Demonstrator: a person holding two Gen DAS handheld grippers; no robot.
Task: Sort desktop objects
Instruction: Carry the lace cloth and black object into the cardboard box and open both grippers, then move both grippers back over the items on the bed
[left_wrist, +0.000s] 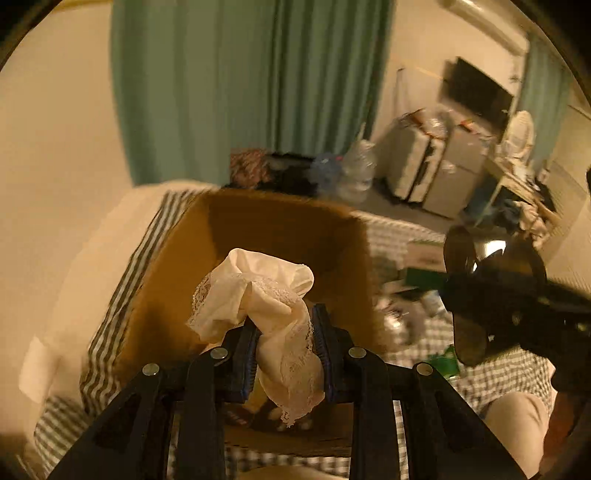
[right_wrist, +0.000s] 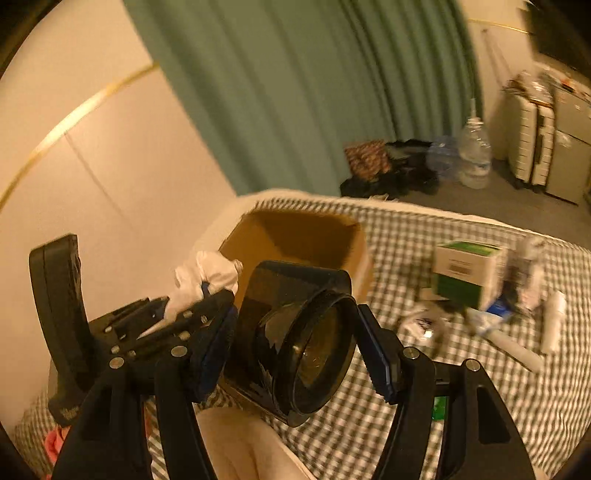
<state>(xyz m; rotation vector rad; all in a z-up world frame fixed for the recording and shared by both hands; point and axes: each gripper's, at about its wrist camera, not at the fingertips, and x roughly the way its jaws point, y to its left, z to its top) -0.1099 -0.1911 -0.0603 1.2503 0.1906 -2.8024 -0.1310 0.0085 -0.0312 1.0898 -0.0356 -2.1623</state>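
The left gripper (left_wrist: 284, 347) has its jaws clamped on a white lace cloth (left_wrist: 258, 291), held over the open cardboard box (left_wrist: 280, 225) on the checked bed (right_wrist: 424, 229). The right gripper (right_wrist: 295, 343) has its jaws pressed on a black lens-like object (right_wrist: 303, 343), possibly a compact mirror. A green-and-white carton (right_wrist: 469, 269) lies among blurred clutter well right of the box.

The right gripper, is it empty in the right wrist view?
No, the right gripper has its fingers closed on a black compact mirror, held above the checked cloth.
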